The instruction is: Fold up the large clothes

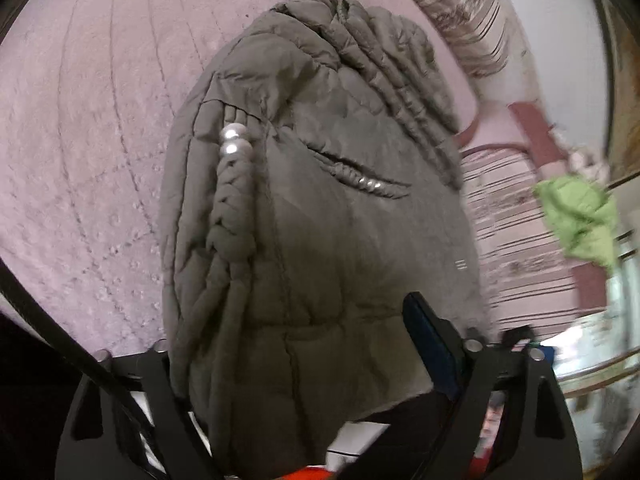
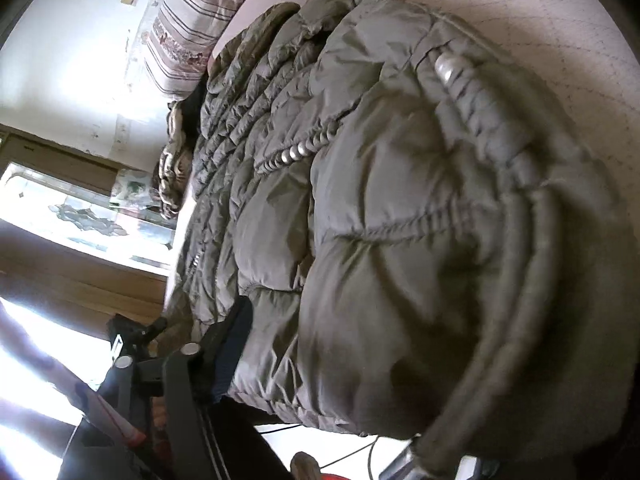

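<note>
An olive-grey puffer jacket (image 1: 320, 200) lies folded lengthwise on the pink bedspread (image 1: 80, 140), with silver snaps along its placket and pocket. In the left wrist view its near end fills my left gripper (image 1: 292, 332). The blue pad of one finger (image 1: 430, 348) presses its edge and the other finger is hidden under the fabric. In the right wrist view the same jacket (image 2: 400, 200) bulges between the jaws of my right gripper (image 2: 340, 392). One blue-padded finger (image 2: 234, 348) lies against its side, and the other finger is mostly covered.
Striped pillows (image 1: 460, 12) sit at the head of the bed. A green cloth (image 1: 576, 216) lies beyond the jacket at the right. A white wall and a bright window (image 2: 80, 208) stand past the bed's edge (image 2: 176, 272).
</note>
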`<action>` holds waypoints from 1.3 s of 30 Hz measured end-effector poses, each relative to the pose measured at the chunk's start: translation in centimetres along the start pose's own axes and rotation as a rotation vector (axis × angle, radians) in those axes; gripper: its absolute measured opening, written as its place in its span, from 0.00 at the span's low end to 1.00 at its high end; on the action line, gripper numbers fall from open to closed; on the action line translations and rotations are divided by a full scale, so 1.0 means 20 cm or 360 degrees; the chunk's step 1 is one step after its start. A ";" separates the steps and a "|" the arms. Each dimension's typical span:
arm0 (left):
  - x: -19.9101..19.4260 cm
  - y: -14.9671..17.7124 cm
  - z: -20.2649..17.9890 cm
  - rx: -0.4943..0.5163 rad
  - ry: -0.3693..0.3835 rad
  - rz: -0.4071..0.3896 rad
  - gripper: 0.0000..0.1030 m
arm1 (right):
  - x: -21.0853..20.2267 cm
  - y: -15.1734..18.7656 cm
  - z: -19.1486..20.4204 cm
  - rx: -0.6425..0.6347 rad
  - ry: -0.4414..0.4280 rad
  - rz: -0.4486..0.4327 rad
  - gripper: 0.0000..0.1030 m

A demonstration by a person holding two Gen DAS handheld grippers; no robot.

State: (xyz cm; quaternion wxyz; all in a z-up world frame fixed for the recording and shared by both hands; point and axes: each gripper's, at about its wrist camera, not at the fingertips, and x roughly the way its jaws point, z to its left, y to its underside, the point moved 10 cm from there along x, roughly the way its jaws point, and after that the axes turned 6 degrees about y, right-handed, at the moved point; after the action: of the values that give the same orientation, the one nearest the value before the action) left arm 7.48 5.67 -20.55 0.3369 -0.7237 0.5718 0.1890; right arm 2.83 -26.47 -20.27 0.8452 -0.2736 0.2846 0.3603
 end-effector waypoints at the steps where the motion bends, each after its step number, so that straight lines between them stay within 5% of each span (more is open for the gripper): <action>1: 0.00 0.00 0.00 0.0048 -0.0084 0.0001 0.58 | 0.00 0.00 0.00 -0.0009 0.0015 -0.0002 0.62; 3: 0.00 0.01 -0.02 0.0180 -0.0292 0.0013 0.38 | -0.01 0.00 0.00 -0.0022 0.0068 -0.0023 0.46; 6: -0.04 -0.02 -0.07 0.0243 -0.0374 -0.0027 0.24 | -0.06 -0.03 0.02 -0.0007 0.0074 -0.0059 0.29; 18: -0.27 -0.36 -0.39 0.0393 -0.0387 -0.0336 0.19 | -0.28 -0.34 0.37 -0.0205 0.0042 -0.0282 0.19; 26: -0.29 -0.77 -0.51 0.0390 -0.0504 -0.0528 0.20 | -0.28 -0.69 0.61 -0.0382 0.0204 -0.0436 0.19; 39: -0.05 -1.43 -0.54 0.0354 -0.0732 -0.0546 0.20 | -0.06 -1.35 0.84 -0.0457 0.0449 -0.0652 0.19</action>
State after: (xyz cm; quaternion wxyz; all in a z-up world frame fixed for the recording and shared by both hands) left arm 33.28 2.17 -4.53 0.5615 -0.7067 0.3673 0.2245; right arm 27.59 -31.79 -0.82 0.8051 -0.4895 0.2843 0.1770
